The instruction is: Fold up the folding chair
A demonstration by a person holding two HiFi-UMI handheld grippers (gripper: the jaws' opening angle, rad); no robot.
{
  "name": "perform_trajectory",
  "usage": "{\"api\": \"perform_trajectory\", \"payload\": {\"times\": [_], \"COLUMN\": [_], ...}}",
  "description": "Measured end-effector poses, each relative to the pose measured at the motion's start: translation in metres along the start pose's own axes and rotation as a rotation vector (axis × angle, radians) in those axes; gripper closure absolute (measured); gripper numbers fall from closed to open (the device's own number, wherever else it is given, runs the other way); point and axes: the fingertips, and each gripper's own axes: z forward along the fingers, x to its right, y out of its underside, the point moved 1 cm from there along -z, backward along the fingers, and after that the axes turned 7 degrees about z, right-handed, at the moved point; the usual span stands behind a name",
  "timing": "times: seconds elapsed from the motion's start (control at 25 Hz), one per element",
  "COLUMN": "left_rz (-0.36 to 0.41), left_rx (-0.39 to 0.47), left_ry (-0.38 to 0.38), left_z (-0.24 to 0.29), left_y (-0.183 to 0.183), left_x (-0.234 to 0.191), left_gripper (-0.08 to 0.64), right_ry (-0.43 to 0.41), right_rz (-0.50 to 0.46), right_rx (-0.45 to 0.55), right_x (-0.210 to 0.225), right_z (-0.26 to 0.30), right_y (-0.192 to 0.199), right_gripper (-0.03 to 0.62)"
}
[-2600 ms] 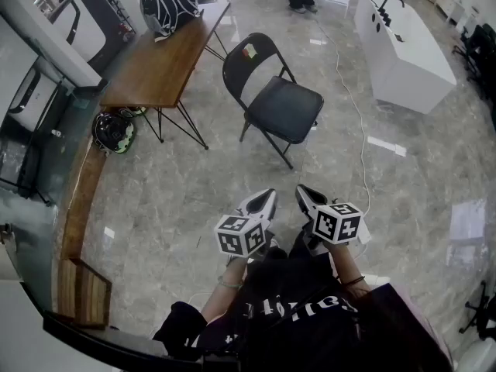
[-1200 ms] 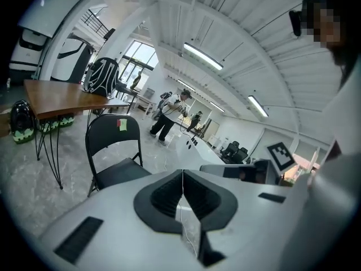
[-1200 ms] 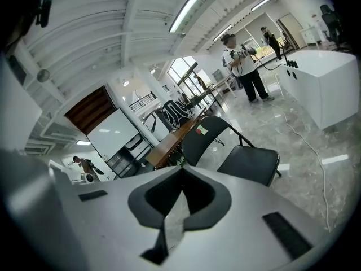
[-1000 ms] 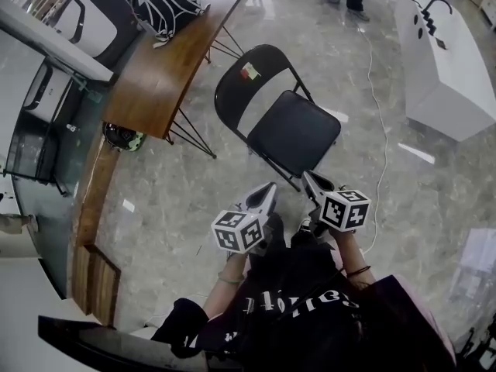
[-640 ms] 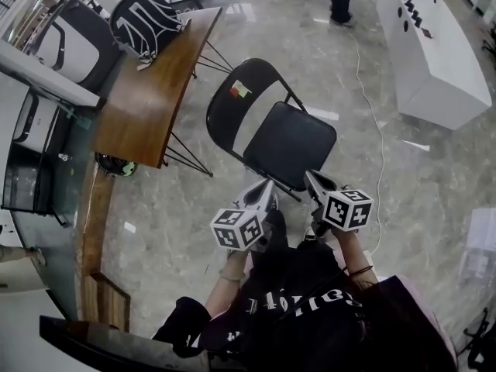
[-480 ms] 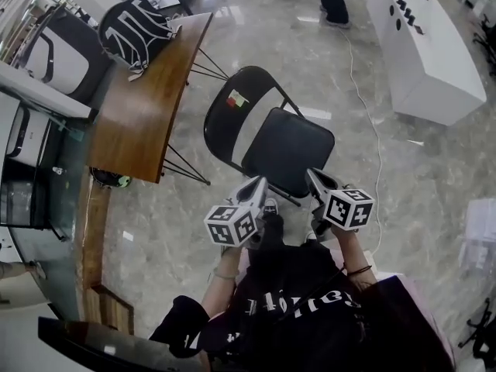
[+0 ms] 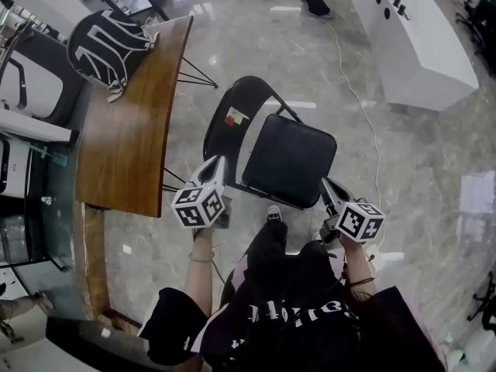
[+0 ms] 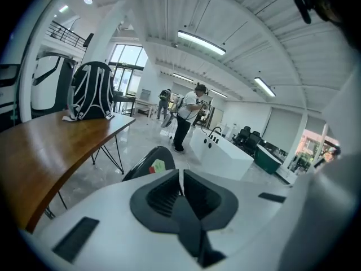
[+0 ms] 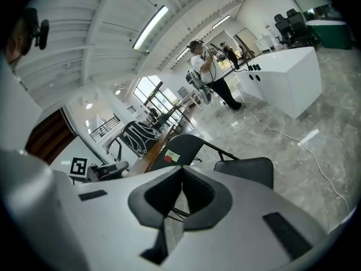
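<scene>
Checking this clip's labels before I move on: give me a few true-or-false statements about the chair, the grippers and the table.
The folding chair stands unfolded. True.
The left gripper is clamped on the chair. False: its jaws are together with nothing between them.
A backpack lies on the wooden table. True.
The right gripper is wide open. False: its jaws are together and empty.

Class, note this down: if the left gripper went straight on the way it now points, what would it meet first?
Probably the folding chair's backrest, which lies directly ahead of the left gripper; how far off it is remains unclear.
</scene>
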Motion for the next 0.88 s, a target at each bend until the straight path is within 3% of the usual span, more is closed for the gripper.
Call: {"api": "perform_trajectory", "payload": {"times": [0.04,0.16,0.24,0.44,0.64,0.88], "left_rz": [0.009,0.004,0.001,0.094,0.164,0.192], "left_rx": [-0.004,-0.032,-0.066,-0.226,-0.414,-0.527], "left_ry": [0.006,0.035,0.042,0.076,0.142,0.132], "left_z": [0.009,0.036,0.055,0.105,0.142,0.173], "left_y": [-0.006,-0.018,-0.020,-0.006,0.030,0.045], "left_x": [-0.014,-0.050,-0.070,-0.105,-0.122,-0.134], "left_gripper": [0.548,0.442,0.434,0.347,0.341,0.342], "right_ry": [0.021,0.072,0.098,0.141,0.166,0.164], "right_rz": [0.016,0.054,0.068,0.057,0.070,0.004], "right_rx": [0.002,0.004,-0.001,-0.038,-0.080,-0.158], "right_x": [0.005,0.017,0.022,0.033,0.052,0.088], "right_z": [0.003,0.013,0.018,0.038,0.048,0.060], "right_y": [0.001,0.006,0.010,0.019,0.035,0.062], "right_gripper": [0.578,0.578,0.578,0.578,0.578,0.578]}}
